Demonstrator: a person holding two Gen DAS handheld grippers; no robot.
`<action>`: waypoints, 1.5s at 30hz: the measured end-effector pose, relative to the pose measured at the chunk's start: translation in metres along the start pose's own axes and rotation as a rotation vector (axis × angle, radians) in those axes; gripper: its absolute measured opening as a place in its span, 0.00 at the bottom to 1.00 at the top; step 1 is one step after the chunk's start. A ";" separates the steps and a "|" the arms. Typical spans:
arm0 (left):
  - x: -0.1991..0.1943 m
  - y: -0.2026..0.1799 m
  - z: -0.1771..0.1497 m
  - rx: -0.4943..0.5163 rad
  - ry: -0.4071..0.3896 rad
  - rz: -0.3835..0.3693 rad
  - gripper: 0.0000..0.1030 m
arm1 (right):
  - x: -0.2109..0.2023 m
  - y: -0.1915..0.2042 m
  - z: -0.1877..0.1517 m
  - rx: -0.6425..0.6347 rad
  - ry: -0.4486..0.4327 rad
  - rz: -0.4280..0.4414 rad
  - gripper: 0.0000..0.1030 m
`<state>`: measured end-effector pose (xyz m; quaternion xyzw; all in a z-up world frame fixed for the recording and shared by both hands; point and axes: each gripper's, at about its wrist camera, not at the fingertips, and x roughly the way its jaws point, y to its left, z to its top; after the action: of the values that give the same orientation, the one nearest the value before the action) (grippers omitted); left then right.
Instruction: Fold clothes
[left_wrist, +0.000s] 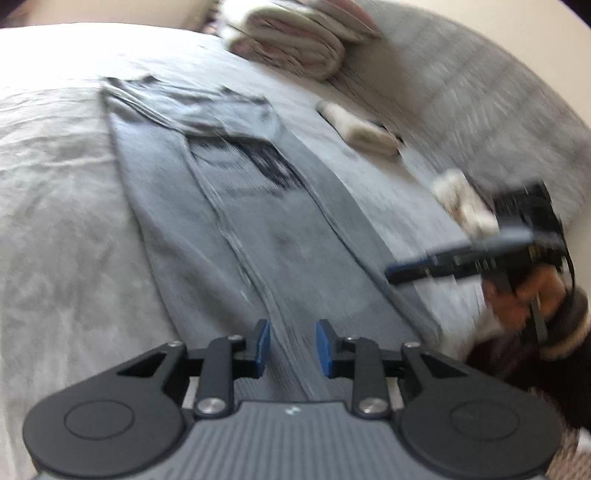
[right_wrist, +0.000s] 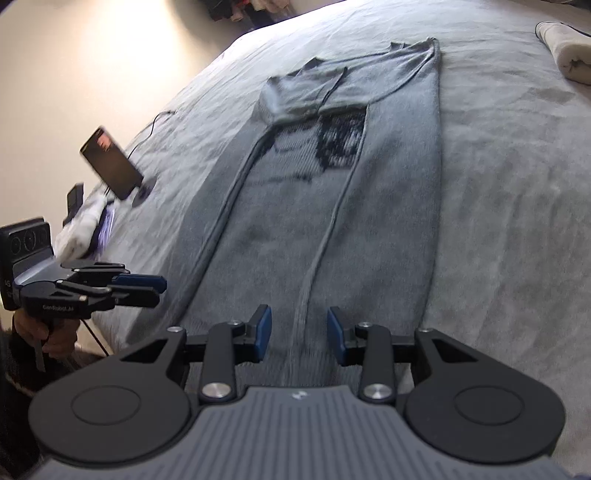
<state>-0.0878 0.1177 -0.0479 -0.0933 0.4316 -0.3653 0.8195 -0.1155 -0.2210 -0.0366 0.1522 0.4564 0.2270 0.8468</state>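
Shirt (left_wrist: 236, 206) print blurred, unreadable

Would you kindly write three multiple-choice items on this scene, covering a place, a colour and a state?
1. Where does the grey shirt lie?
A. flat on the bed
B. on a hanger
C. on the floor

2. What colour are the claw pads?
A. red
B. blue
C. yellow

3. How is the right claw?
A. shut on the shirt
B. open, holding nothing
C. out of view

Key: 1 A, the shirt is spread flat on the bedcover; 2 B, the pads show blue; 3 B, fabric is visible through the gap between its pads.
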 end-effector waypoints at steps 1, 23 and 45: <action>0.002 0.003 0.010 -0.028 -0.014 0.015 0.27 | 0.001 0.000 0.008 0.006 -0.008 -0.001 0.37; 0.120 0.126 0.214 -0.007 -0.377 0.470 0.24 | 0.144 -0.042 0.218 -0.016 -0.222 -0.147 0.41; 0.142 0.172 0.215 -0.187 -0.441 0.435 0.24 | 0.164 -0.045 0.229 -0.012 -0.483 -0.152 0.03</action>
<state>0.2195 0.1094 -0.0886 -0.1507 0.2853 -0.1112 0.9400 0.1669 -0.1855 -0.0504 0.1622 0.2495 0.1226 0.9468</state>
